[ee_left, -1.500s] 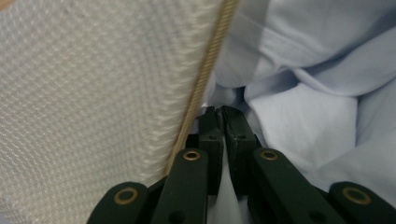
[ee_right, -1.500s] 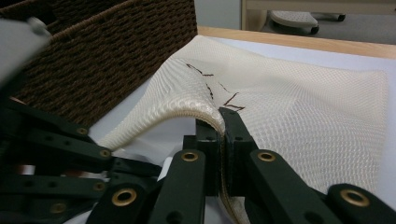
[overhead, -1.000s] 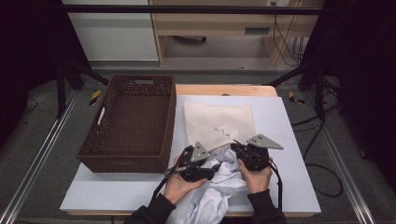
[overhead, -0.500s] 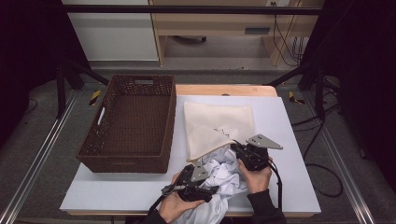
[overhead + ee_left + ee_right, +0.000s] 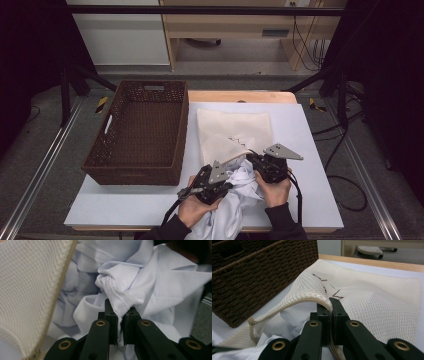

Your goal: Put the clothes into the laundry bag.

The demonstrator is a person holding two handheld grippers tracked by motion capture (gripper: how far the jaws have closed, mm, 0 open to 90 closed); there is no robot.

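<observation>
The crumpled white cotton shirt (image 5: pixel 140 287), at six o'clock on the tabletop (image 5: pixel 310 150), is pinched by the left hand-held gripper (image 5: pixel 120 312), whose jaws have just been closing; the right hand-held gripper (image 5: pixel 330 306) clamps the cream mesh laundry bag's (image 5: pixel 374 302) rim. Bunched fabric may snag there.

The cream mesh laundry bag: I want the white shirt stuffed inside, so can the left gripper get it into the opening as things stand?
Probably yes: the right gripper holds the cream mesh laundry bag rim lifted, and the left gripper, just closed on the white shirt, sits right beside the gap.

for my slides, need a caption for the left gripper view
Left gripper shut on a fold of white shirt beside the mesh bag.
</observation>
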